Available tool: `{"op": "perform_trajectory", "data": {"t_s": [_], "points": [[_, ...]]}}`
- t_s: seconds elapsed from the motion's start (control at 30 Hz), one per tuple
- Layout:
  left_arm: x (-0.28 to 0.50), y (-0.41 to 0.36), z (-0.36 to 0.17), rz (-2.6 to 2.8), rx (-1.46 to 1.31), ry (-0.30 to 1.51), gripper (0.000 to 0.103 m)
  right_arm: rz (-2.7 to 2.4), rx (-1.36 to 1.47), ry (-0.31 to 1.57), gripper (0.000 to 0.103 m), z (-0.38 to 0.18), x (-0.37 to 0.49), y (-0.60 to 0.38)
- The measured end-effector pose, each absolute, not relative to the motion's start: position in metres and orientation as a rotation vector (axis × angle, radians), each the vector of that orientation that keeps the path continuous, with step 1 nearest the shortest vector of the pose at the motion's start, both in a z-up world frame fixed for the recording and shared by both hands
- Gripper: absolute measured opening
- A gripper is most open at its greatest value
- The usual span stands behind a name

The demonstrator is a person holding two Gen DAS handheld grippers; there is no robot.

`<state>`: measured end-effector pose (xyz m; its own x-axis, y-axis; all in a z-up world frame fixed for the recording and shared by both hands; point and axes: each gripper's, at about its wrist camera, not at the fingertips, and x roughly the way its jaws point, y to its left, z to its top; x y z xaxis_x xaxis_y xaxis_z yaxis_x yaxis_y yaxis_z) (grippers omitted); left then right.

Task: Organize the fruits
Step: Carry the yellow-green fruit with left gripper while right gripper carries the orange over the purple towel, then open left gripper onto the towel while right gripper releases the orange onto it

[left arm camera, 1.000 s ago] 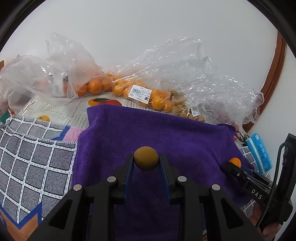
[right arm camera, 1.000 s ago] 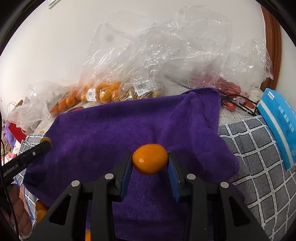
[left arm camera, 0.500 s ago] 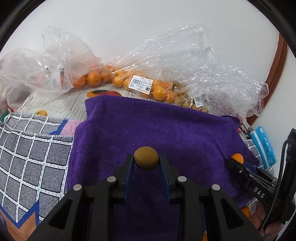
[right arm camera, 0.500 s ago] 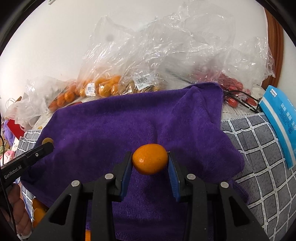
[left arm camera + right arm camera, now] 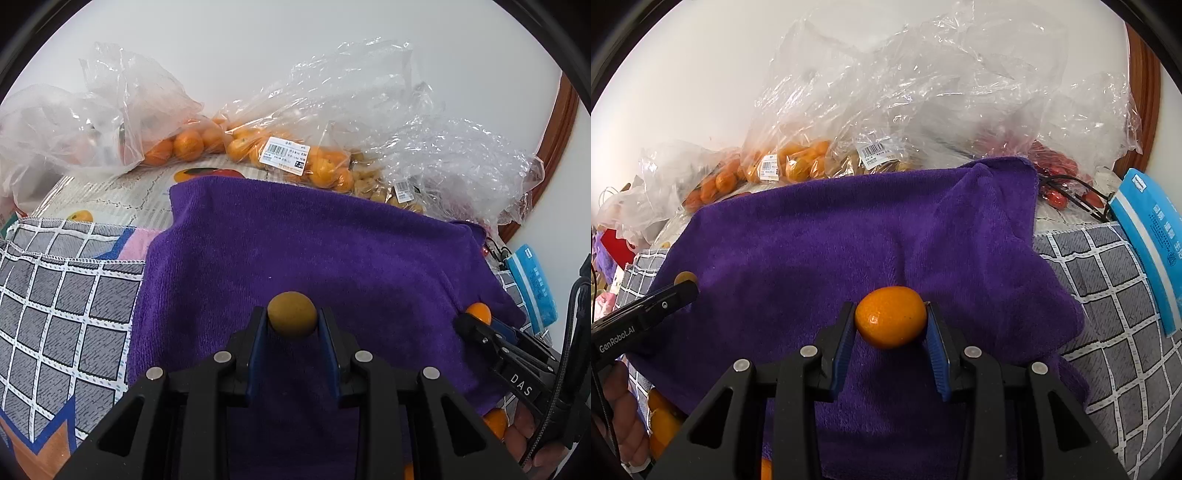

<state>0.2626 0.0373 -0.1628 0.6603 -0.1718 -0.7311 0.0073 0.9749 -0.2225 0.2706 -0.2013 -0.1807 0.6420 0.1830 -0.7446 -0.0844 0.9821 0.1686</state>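
Observation:
My left gripper (image 5: 291,321) is shut on a small round brown fruit (image 5: 291,314), held above a purple towel (image 5: 314,251). My right gripper (image 5: 891,321) is shut on an orange kumquat (image 5: 891,316) over the same purple towel (image 5: 849,240). In the left wrist view the right gripper (image 5: 476,321) shows at the right with its orange kumquat (image 5: 479,312) at the tips. In the right wrist view the left gripper (image 5: 683,286) shows at the left edge with the brown fruit (image 5: 685,277) at its tip.
Clear plastic bags of oranges (image 5: 192,142), kumquats (image 5: 321,166) and small brown fruits (image 5: 369,184) line the wall; a bag of red fruits (image 5: 1056,166) lies at the back right. A blue packet (image 5: 1148,236) lies right. Loose oranges (image 5: 663,421) sit by the hand. Checked cloth (image 5: 55,295) flanks the towel.
The left wrist view has shifted slightly: bags sit higher in the frame, more towel shows. Both fruits stay gripped; the right gripper has kept still.

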Motion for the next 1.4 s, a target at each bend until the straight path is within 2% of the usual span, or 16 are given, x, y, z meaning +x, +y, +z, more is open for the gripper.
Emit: {"op": "perform_trajectory", "data": {"t_s": [0.43, 0.57, 0.67, 1.2, 1.4], "points": [[0.264, 0.037, -0.164, -0.099, -0.209, 0.855, 0.027, 0.153, 0.122, 0.87, 0.038, -0.182, 0.271, -0.203], [0.262, 0.038, -0.161, -0.11, -0.22, 0.849, 0.027, 0.146, 0.119, 0.849, 0.046, -0.178, 0.268, -0.204], [0.259, 0.04, -0.156, -0.12, -0.233, 0.832, 0.032, 0.146, 0.113, 0.834, 0.049, -0.173, 0.265, -0.204], [0.247, 0.043, -0.135, -0.092, -0.237, 0.757, 0.035, 0.129, 0.097, 0.672, 0.049, -0.146, 0.243, -0.2], [0.236, 0.045, -0.111, -0.041, -0.205, 0.676, 0.035, 0.09, 0.083, 0.627, 0.049, -0.12, 0.235, -0.198]]}}
